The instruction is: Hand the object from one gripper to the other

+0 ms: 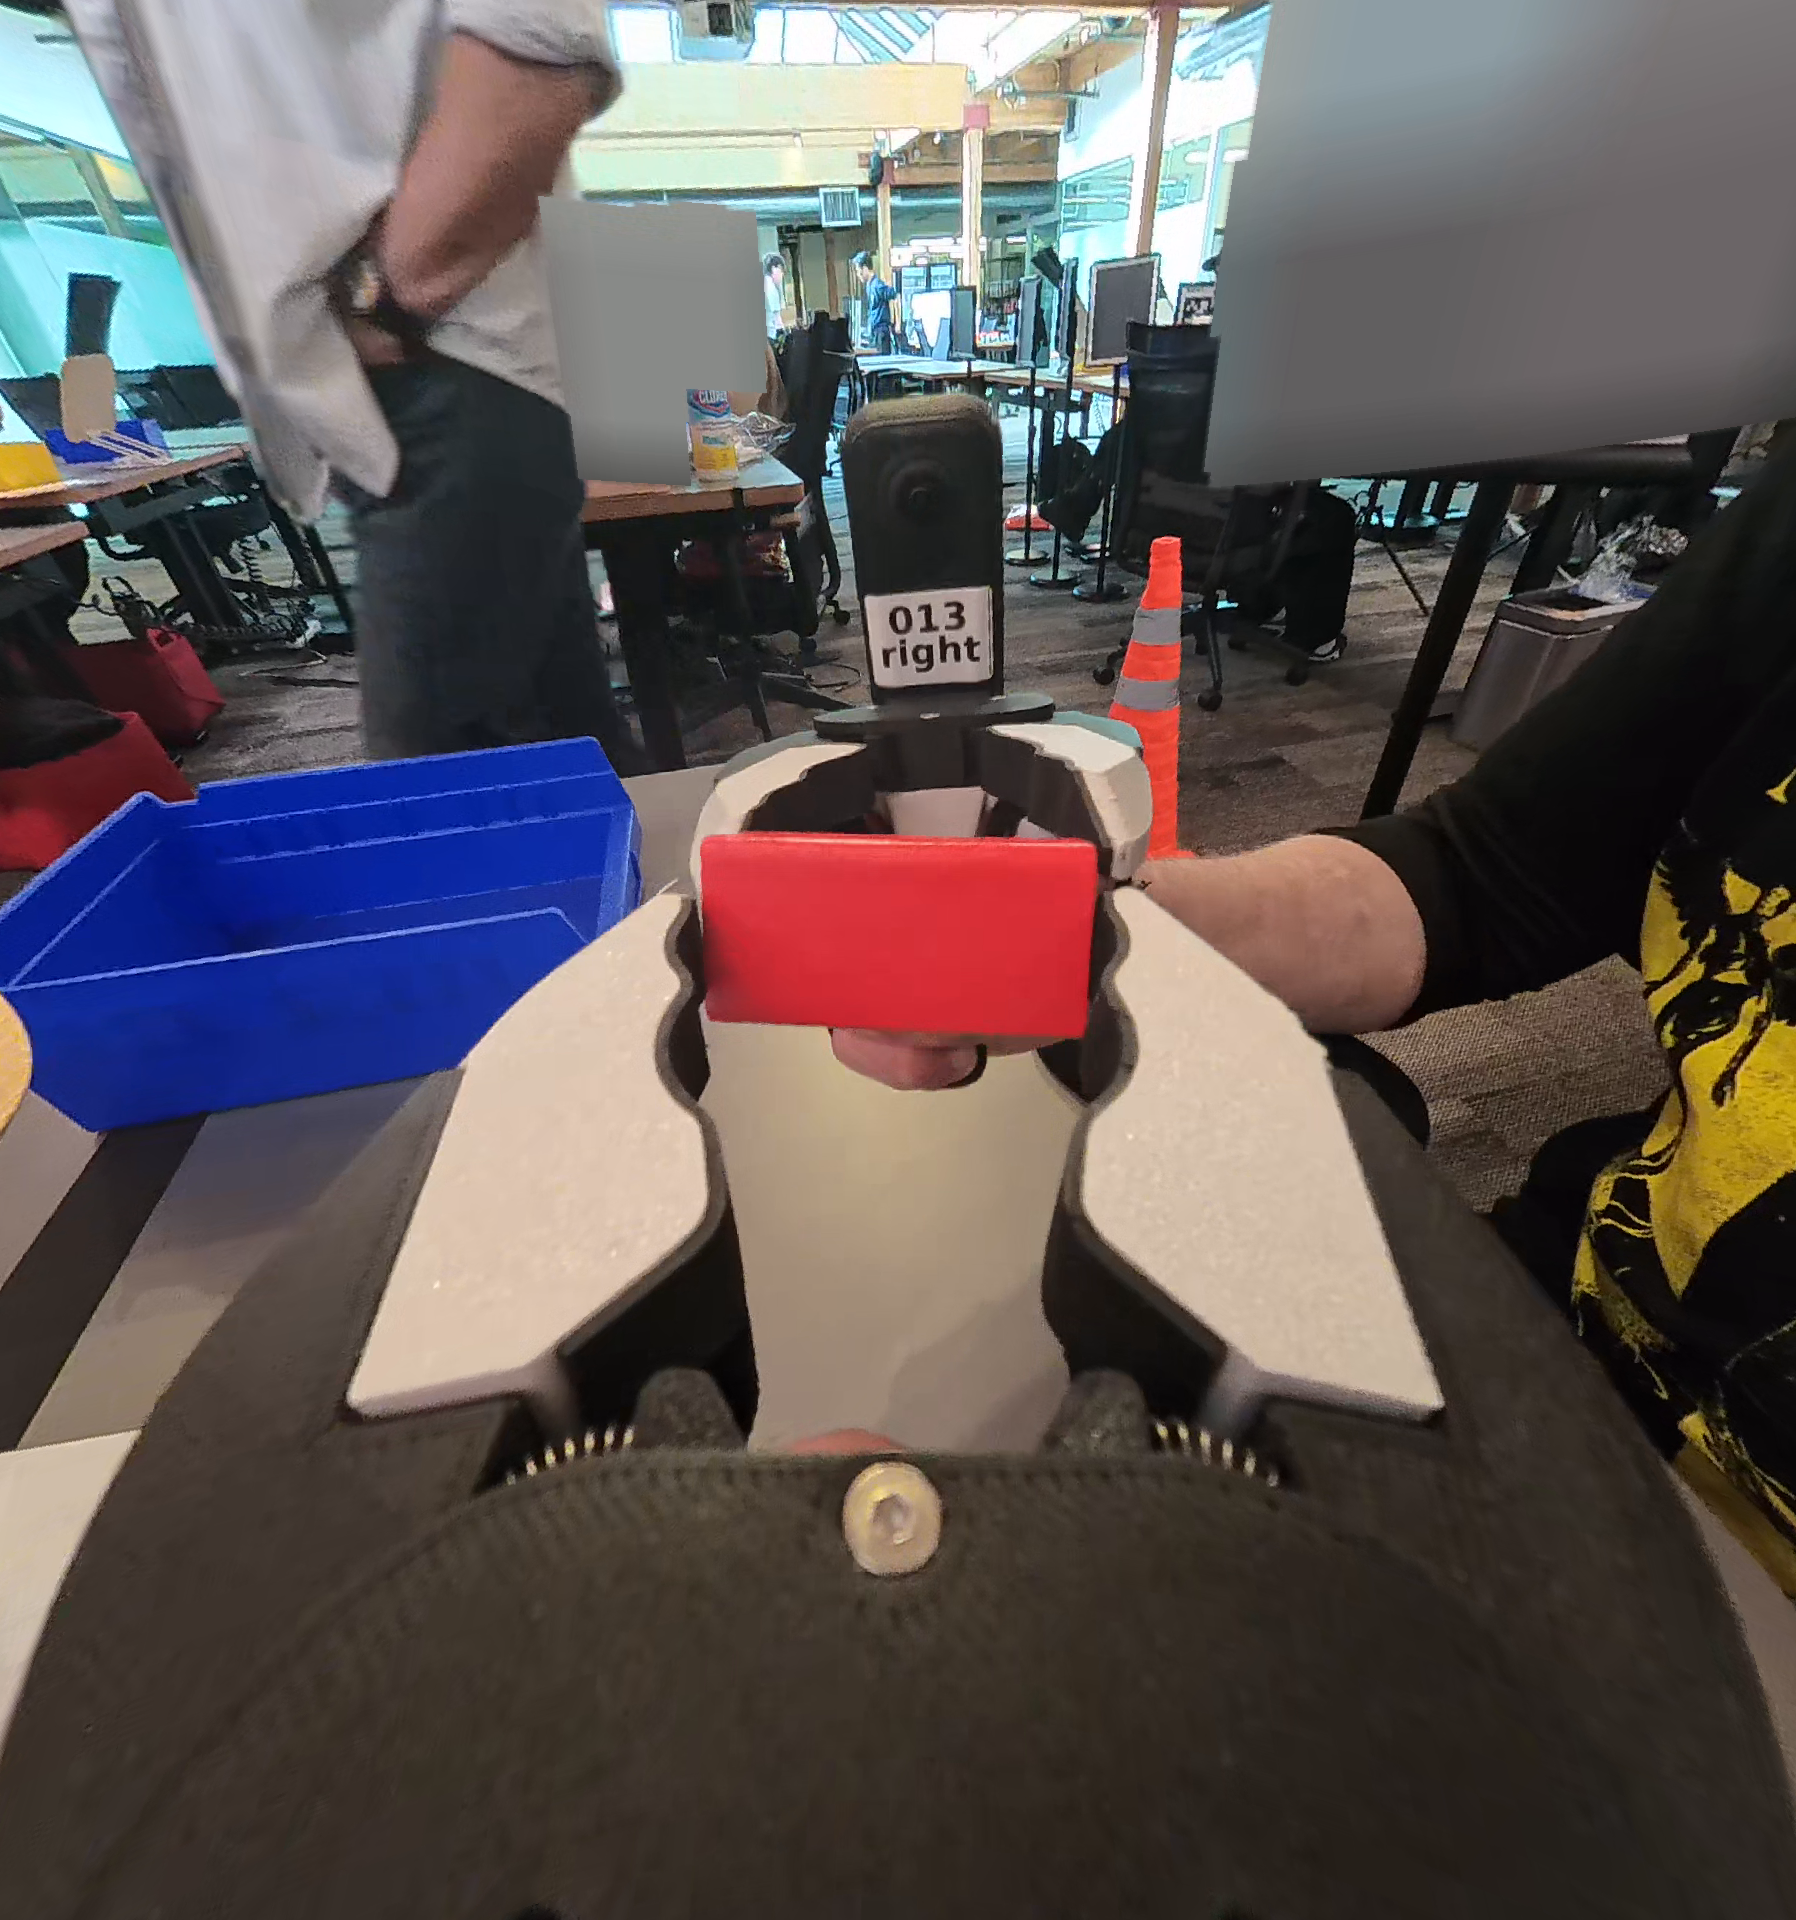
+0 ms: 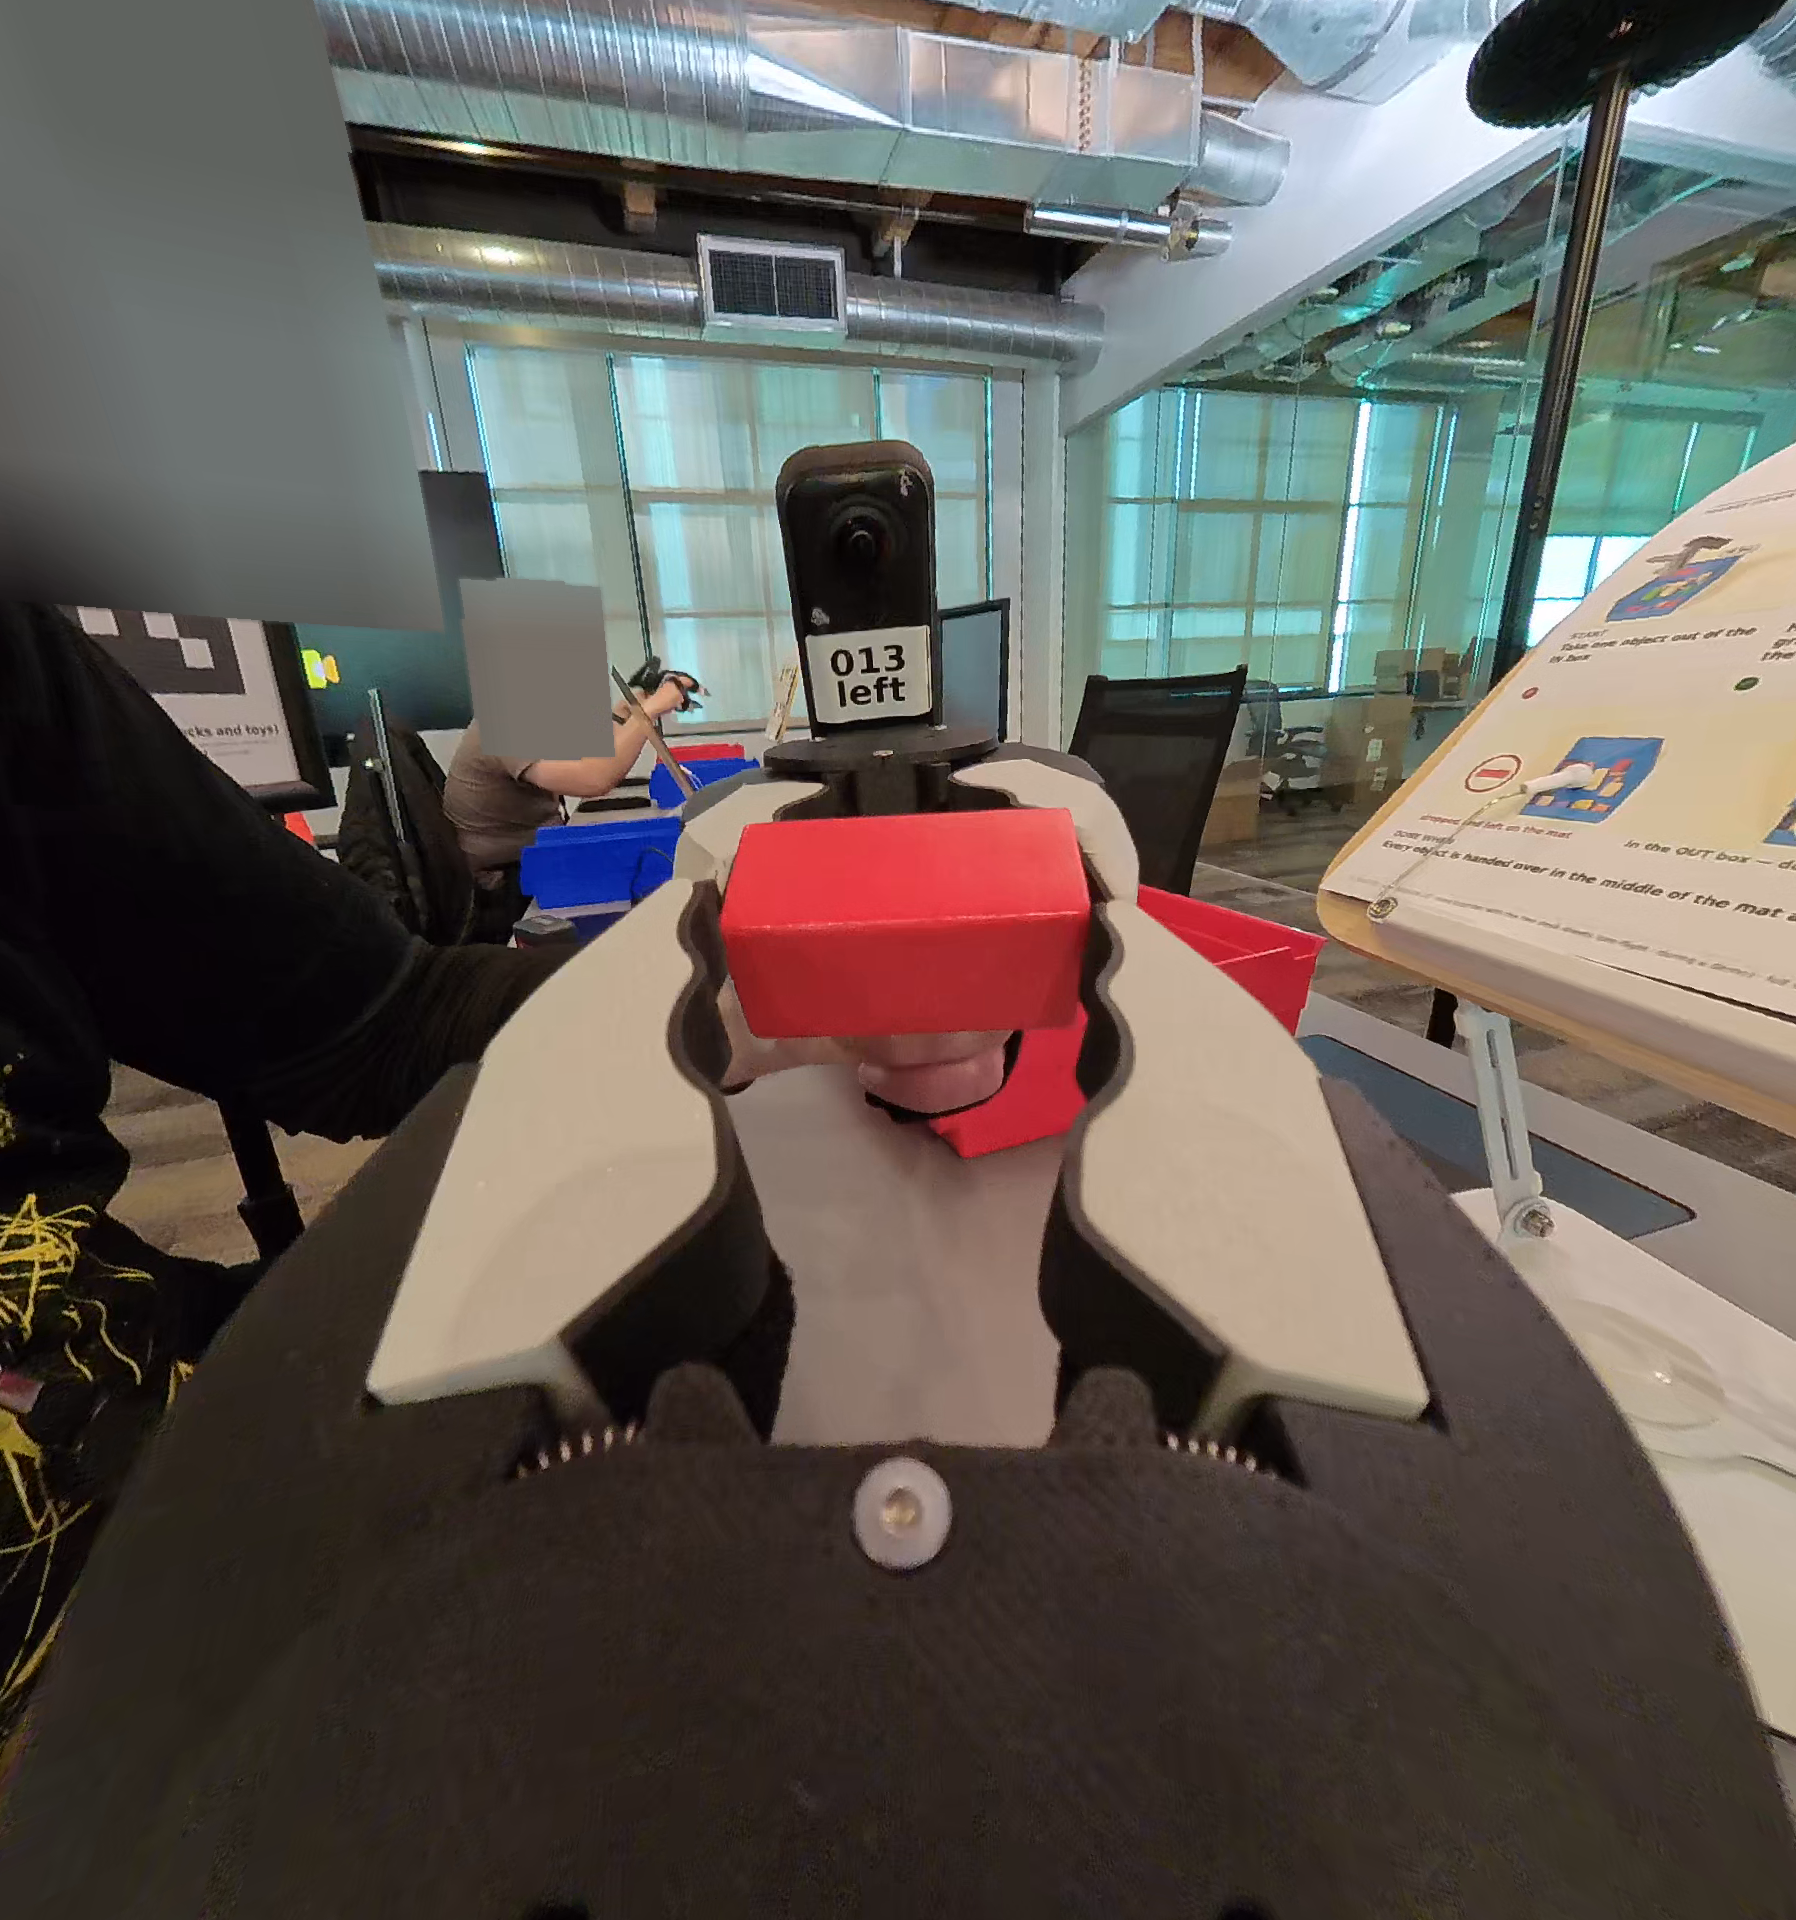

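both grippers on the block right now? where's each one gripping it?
Yes, as far as both views show. The red block is held by both: left gripper fingers on its two short ends, right gripper fingers on the same ends from the opposite side.

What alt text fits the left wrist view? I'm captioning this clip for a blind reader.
A red block is gripped at once by the left gripper in the foreground and the right gripper facing it. A blue bin sits on the table to the left; a person's forearm reaches in from the right, with an office behind.
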`<state>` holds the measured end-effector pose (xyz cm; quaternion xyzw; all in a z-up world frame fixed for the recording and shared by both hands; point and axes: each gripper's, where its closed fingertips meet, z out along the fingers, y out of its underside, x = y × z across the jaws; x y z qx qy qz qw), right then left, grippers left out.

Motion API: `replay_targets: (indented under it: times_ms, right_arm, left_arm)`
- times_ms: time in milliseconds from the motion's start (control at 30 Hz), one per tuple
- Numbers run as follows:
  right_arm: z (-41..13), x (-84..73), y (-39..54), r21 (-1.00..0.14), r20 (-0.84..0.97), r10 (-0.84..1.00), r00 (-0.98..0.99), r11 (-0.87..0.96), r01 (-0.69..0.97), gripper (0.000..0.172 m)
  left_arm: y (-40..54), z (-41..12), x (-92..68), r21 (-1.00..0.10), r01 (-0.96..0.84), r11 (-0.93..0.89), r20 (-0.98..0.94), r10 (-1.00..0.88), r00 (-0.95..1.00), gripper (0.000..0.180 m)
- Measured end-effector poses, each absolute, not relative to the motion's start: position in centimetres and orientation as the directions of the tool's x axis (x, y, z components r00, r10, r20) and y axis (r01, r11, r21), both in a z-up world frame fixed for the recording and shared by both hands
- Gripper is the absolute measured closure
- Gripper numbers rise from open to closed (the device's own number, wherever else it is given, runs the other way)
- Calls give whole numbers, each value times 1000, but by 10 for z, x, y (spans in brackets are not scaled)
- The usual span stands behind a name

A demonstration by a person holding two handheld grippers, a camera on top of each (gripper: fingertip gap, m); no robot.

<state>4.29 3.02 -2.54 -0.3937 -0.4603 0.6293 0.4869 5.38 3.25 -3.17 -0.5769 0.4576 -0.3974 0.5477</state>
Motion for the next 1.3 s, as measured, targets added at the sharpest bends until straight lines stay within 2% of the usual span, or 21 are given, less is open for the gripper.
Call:
replay_targets:
  times_ms: [400,567,667,767,900,1000,1167,1300]
  right_arm:
    - [-14,55,41,-946,-78,977,-198,-136,-295,108]
    - [0,72,54,-954,-40,990,-138,-79,-288,108]
    - [19,99,86,-976,40,999,-34,32,-216,108]
    - [18,126,148,-988,154,985,75,152,30,108]
    - [-18,154,250,-861,304,948,100,228,455,108]
    - [-59,167,321,-690,349,936,51,220,690,107]
    - [-140,165,389,-446,257,963,-87,198,873,107]
    - [-196,166,417,-279,160,972,-173,212,936,107]
  left_arm:
    - [42,-20,58,-1000,-19,20,-25,-951,307,110]
    - [48,-13,47,-1000,5,25,-22,-935,354,111]
    - [47,-11,33,-1000,-7,26,-27,-921,388,117]
    - [44,-19,16,-999,-43,19,-36,-906,422,126]
    - [39,-32,-12,-997,-82,-3,-38,-870,491,131]
    - [34,-41,-35,-994,-113,-13,-52,-833,551,130]
    - [31,-56,-70,-989,-130,-70,-26,-781,624,131]
    - [31,-67,-91,-985,-132,-114,-3,-745,667,132]
